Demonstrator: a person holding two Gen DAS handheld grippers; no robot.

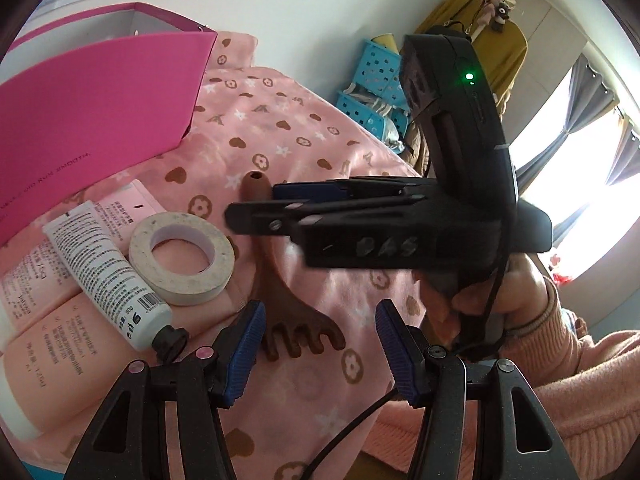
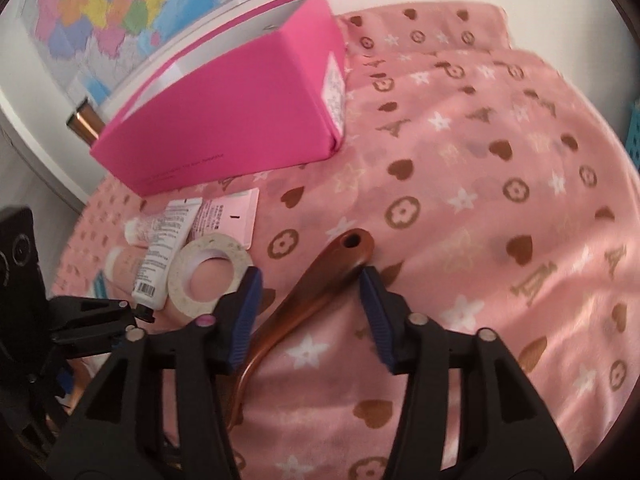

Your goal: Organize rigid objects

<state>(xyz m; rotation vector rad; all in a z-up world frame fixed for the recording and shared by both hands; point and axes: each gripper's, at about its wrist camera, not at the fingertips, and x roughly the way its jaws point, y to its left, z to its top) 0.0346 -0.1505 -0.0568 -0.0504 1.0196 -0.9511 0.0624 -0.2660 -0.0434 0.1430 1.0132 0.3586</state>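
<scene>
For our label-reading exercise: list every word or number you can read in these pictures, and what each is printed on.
"RUN SMOOTH." on the pink box; the letters before it are cut off.
"300" beside the barcode on the white tube; its other print is too small.
Handwritten marks on the right gripper: unclear.
Pink bottles, pink sachet, box sticker, wall map: unreadable.

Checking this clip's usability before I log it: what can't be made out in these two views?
- Pink box interior: both views show only its outer walls.
- Brown scratcher mid-handle: left wrist view, hidden behind the right gripper.
- Its claw end: right wrist view, hidden behind the gripper's own fingers.
- White tube print: too small to read.
- Pink bottles: left wrist view, cut off by the edge.
</scene>
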